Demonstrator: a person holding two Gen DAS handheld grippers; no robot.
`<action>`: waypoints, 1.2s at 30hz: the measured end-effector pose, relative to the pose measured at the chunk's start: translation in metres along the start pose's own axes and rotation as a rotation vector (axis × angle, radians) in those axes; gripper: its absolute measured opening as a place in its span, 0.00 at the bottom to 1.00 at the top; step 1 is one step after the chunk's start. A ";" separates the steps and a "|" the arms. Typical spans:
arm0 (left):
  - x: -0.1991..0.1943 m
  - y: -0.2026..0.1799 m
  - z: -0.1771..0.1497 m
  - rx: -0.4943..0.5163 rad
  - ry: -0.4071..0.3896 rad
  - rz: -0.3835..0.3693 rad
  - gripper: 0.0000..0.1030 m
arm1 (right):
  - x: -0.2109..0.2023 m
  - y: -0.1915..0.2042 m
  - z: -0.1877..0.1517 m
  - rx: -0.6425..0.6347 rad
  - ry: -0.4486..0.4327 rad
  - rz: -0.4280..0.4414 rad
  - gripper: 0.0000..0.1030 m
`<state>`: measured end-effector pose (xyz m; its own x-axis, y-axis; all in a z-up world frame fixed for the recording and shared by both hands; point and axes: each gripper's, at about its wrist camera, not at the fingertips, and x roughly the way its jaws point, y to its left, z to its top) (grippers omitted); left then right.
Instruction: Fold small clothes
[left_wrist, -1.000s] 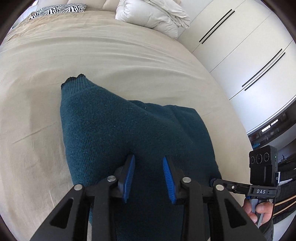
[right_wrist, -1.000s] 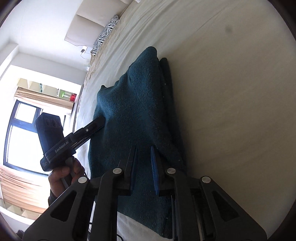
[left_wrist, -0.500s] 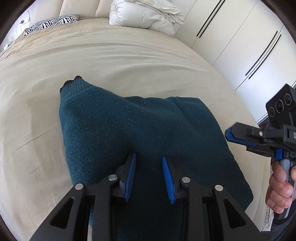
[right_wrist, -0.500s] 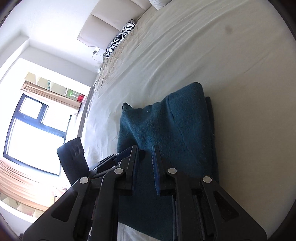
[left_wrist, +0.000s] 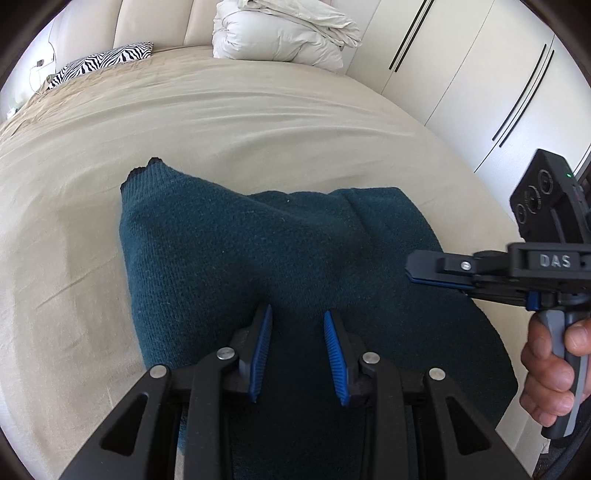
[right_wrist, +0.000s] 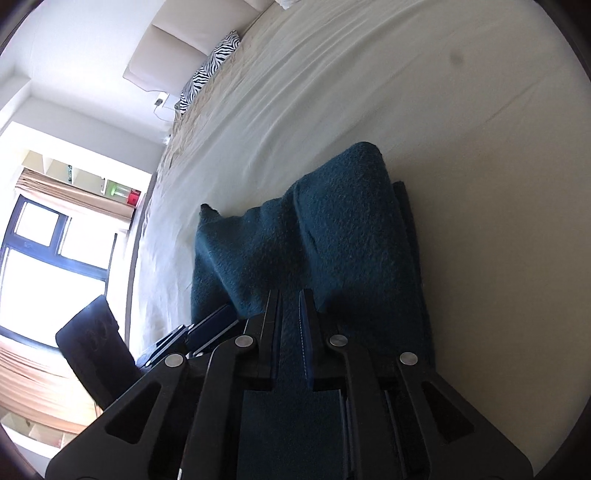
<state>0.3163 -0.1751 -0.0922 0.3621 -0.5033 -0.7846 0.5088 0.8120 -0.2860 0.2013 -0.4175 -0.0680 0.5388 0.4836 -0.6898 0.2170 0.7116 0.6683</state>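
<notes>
Teal sweater (left_wrist: 258, 258) on bed (left_wrist: 258, 122), right under left hand-held gripper (left_wrist: 298, 317), jaws spread, empty. Right hand-held gripper (left_wrist: 410, 273) beside sweater, pressed together.

"DAS" stands in raised letters on the right tongs (left_wrist: 439, 271); nothing else legible.

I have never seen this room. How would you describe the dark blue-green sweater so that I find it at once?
Look at the wide bed with the beige sheet, which fills most of the room. Near its closer edge lies the sweater, folded into a thick pad of knitted wool. It is the only dark thing on the bed: the zebra-striped pillow and the white duvet lie far off at the headboard.
</notes>
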 end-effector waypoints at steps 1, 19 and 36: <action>0.000 -0.001 0.000 0.002 -0.002 0.002 0.32 | -0.009 0.005 -0.008 -0.016 -0.006 0.012 0.09; -0.013 -0.020 -0.013 0.050 -0.058 0.050 0.33 | -0.046 -0.019 -0.095 -0.046 -0.091 0.055 0.31; -0.043 0.052 -0.046 -0.316 0.030 -0.076 0.83 | -0.047 -0.071 -0.028 0.108 -0.012 -0.005 0.67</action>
<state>0.2915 -0.0974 -0.0990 0.3068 -0.5608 -0.7690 0.2643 0.8264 -0.4972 0.1376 -0.4763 -0.0912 0.5469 0.4740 -0.6901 0.3058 0.6542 0.6917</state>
